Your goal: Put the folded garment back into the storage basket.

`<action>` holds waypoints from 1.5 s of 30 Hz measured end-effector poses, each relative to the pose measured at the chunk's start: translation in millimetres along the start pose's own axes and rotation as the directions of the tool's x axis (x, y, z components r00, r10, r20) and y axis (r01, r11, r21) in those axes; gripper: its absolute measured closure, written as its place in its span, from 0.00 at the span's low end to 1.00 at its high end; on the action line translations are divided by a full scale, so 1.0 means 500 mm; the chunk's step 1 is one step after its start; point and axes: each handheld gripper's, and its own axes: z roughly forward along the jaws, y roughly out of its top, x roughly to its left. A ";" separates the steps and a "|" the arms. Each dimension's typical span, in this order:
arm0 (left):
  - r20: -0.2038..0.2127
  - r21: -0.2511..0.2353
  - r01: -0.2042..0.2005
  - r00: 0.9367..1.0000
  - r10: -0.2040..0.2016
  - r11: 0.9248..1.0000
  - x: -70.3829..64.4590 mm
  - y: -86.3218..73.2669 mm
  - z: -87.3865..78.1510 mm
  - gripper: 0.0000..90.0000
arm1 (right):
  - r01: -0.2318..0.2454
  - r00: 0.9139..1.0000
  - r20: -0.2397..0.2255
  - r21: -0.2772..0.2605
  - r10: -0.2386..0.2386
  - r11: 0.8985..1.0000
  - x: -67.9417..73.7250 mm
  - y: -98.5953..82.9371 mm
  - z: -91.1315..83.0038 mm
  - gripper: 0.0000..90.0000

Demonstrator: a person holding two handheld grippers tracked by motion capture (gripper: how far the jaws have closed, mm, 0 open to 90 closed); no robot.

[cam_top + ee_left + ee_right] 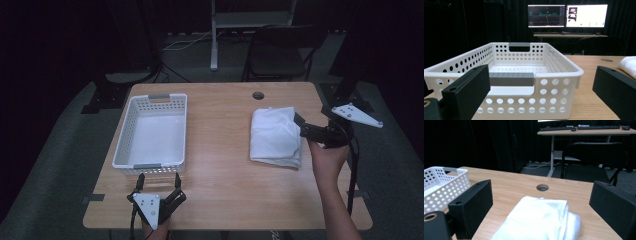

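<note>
the light wooden tabletop (220, 165) carries two things well apart: a white perforated plastic basket with grey handles (151, 131) on its left half and a folded white cloth (275, 136) on its right half.

the basket is the larger, standing upright with its long axis running away from the person, and it looks empty. the cloth is a flat, roughly rectangular bundle, its long axis also running near to far, with a doubled fold showing along its right edge in the right gripper view (541, 220).

the right gripper (300, 126) sits at the cloth's right edge, towards the far corner, pointing leftward across the tabletop. its jaws are spread wide, and in its own view the cloth lies directly ahead and between them, close in; whether a jaw already touches the fabric i cannot tell. this hand is by far the nearer to the cloth.

the left gripper (158, 181) hovers at the near tabletop edge, just in front of the basket's near wall, jaws likewise apart and holding nothing, the basket's grey near handle (511, 79) centred between them.

judging from this, the coming move turns on the right jaws advancing leftward over the cloth's right edge and pinching the fold, across its short side.
</note>
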 end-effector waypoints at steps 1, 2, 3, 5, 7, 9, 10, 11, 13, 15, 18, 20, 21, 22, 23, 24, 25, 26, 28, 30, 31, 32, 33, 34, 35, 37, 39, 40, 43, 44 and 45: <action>0.000 0.002 -0.002 1.000 0.002 1.000 0.000 0.000 0.000 0.02 | 0.000 1.000 0.005 0.004 0.000 1.000 -0.002 0.002 0.003 0.05; 0.000 0.001 -0.002 1.000 0.002 1.000 0.000 0.000 0.000 0.02 | -0.002 1.000 0.010 0.006 0.002 1.000 -0.004 0.003 0.006 0.05; 0.000 0.001 -0.001 1.000 0.001 1.000 0.000 0.000 0.000 0.02 | -0.002 1.000 0.007 0.010 0.002 1.000 -0.007 0.004 0.010 0.05; 0.000 0.001 -0.001 1.000 0.001 1.000 0.000 0.000 0.000 0.02 | -0.011 1.000 0.015 0.009 0.011 1.000 -0.012 0.004 0.014 0.05; 0.000 0.000 -0.001 1.000 0.001 1.000 0.000 0.000 0.000 0.02 | -0.025 0.999 0.024 0.022 0.025 0.999 -0.018 0.003 0.021 0.05; -0.001 0.000 -0.002 1.000 0.002 1.000 0.000 0.000 0.000 0.02 | -0.037 0.999 0.017 0.042 0.037 0.998 -0.025 0.001 0.028 0.05; -0.002 0.000 -0.001 1.000 0.001 1.000 0.000 0.000 0.000 0.02 | -0.039 0.999 0.022 0.045 0.038 0.998 -0.028 -0.001 0.031 0.05; -0.002 0.001 -0.002 1.000 0.002 1.000 0.000 0.000 0.000 0.02 | -0.039 0.999 0.022 0.057 0.038 0.998 -0.030 -0.001 0.035 0.05; -0.002 0.001 -0.002 1.000 0.002 1.000 0.000 0.000 0.000 0.02 | -0.044 0.999 0.028 0.067 0.042 0.997 -0.035 -0.001 0.041 0.05; -0.002 0.000 -0.001 1.000 0.001 1.000 0.000 0.000 0.000 0.02 | -0.044 0.999 0.033 0.083 0.042 0.996 -0.039 0.000 0.050 0.05; -0.002 0.000 -0.002 1.000 0.002 1.000 0.000 0.000 0.000 0.02 | -0.050 0.998 0.041 0.091 0.046 0.995 -0.043 0.003 0.062 0.05; -0.003 -0.001 -0.002 1.000 0.002 1.000 0.000 0.000 0.000 0.02 | -0.054 0.998 0.051 0.100 0.049 0.994 -0.047 0.004 0.069 0.05; -0.003 -0.001 -0.001 1.000 0.001 1.000 0.000 0.000 0.000 0.02 | -0.056 0.997 0.055 0.104 0.051 0.993 -0.048 0.005 0.072 0.05; -0.003 -0.001 -0.001 1.000 0.001 1.000 0.000 0.000 0.000 0.02 | -0.060 0.997 0.053 0.102 0.055 0.993 -0.051 0.005 0.075 0.05; -0.003 -0.001 -0.001 1.000 0.001 1.000 0.000 0.000 0.000 0.02 | -0.066 0.997 0.055 0.107 0.060 0.992 -0.053 0.004 0.078 0.05; -0.003 -0.001 -0.001 1.000 0.001 1.000 0.000 0.000 0.000 0.02 | -0.067 0.997 0.057 0.114 0.061 0.991 -0.056 0.003 0.081 0.05; -0.002 -0.001 -0.001 1.000 0.001 1.000 0.000 0.000 0.000 0.02 | -0.069 0.996 0.059 0.121 0.062 0.990 -0.059 0.001 0.084 0.05; -0.002 -0.001 -0.001 1.000 0.001 1.000 0.000 0.000 0.000 0.02 | -0.074 0.996 0.061 0.129 0.066 0.989 -0.062 -0.002 0.087 0.05; -0.002 -0.001 -0.001 1.000 0.001 1.000 0.000 0.000 0.000 0.02 | -0.083 0.995 0.060 0.141 0.075 0.987 -0.066 -0.006 0.092 0.05; -0.002 0.000 -0.001 1.000 0.001 1.000 0.000 0.000 0.000 0.02 | -0.094 0.995 0.053 0.150 0.086 0.984 -0.069 -0.009 0.099 0.05; -0.002 0.001 -0.002 1.000 0.002 1.000 0.000 0.000 0.000 0.02 | -0.095 0.995 0.057 0.153 0.087 0.984 -0.070 -0.010 0.102 0.05; -0.002 0.001 -0.002 1.000 0.002 1.000 0.000 0.000 0.000 0.02 | -0.099 0.994 0.055 0.157 0.091 0.983 -0.071 -0.011 0.106 0.05; -0.002 0.001 -0.002 1.000 0.002 1.000 0.000 0.000 0.000 0.02 | -0.103 0.994 0.052 0.160 0.096 0.982 -0.073 -0.013 0.110 0.05; -0.002 0.001 -0.002 1.000 0.002 1.000 0.000 0.000 0.000 0.02 | -0.106 0.994 0.056 0.166 0.098 0.980 -0.074 -0.015 0.114 0.05; -0.002 0.001 -0.002 1.000 0.002 1.000 0.000 0.000 0.000 0.02 | -0.106 0.993 0.061 0.172 0.097 0.979 -0.076 -0.018 0.118 0.05; -0.002 0.001 -0.002 1.000 0.002 1.000 0.000 0.000 0.000 0.02 | -0.115 0.992 0.069 0.183 0.104 0.976 -0.079 -0.022 0.127 0.05; -0.002 0.001 -0.002 1.000 0.002 1.000 0.000 0.000 0.000 0.02 | -0.118 0.992 0.070 0.194 0.106 0.974 -0.081 -0.026 0.134 0.05; -0.002 0.001 -0.002 1.000 0.002 1.000 0.000 0.000 0.000 0.02 | -0.127 0.991 0.068 0.198 0.116 0.972 -0.082 -0.029 0.138 0.05; -0.002 0.001 -0.002 1.000 0.002 1.000 0.000 0.000 0.000 0.02 | -0.126 0.991 0.075 0.212 0.112 0.969 -0.083 -0.036 0.150 0.05; -0.002 0.001 -0.002 1.000 0.002 1.000 0.000 0.000 0.000 0.02 | -0.129 0.991 0.076 0.220 0.114 0.967 -0.083 -0.038 0.153 0.05; -0.002 0.001 -0.002 1.000 0.002 1.000 0.000 0.000 0.000 0.02 | -0.130 0.990 0.080 0.227 0.115 0.965 -0.084 -0.040 0.157 0.05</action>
